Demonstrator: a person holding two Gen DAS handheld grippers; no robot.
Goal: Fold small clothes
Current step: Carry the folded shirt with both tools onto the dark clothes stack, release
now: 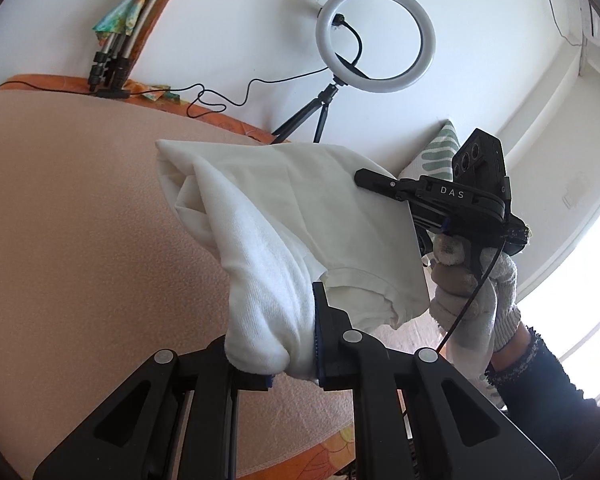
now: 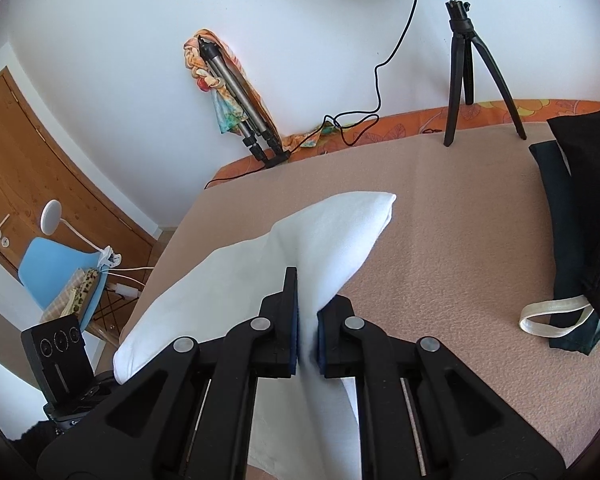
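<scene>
A white garment (image 1: pixel 284 216) hangs in the air above the beige blanket (image 1: pixel 80 220), held by both grippers. My left gripper (image 1: pixel 296 344) is shut on a bunched end of it, close to the camera. My right gripper (image 1: pixel 374 180), in a gloved hand, pinches the garment's far right edge. In the right wrist view the right gripper (image 2: pixel 307 332) is shut on the white garment (image 2: pixel 300 236), which stretches left toward the left gripper's body (image 2: pixel 60 356). The cloth hides the left fingertips.
A ring light on a tripod (image 1: pixel 374 36) stands at the blanket's far edge, its cable trailing left. A folded tripod (image 2: pixel 236 96) leans on the wall. Dark garments with a white strap (image 2: pixel 576 232) lie at the right. A blue chair (image 2: pixel 56 272) stands off the bed's left.
</scene>
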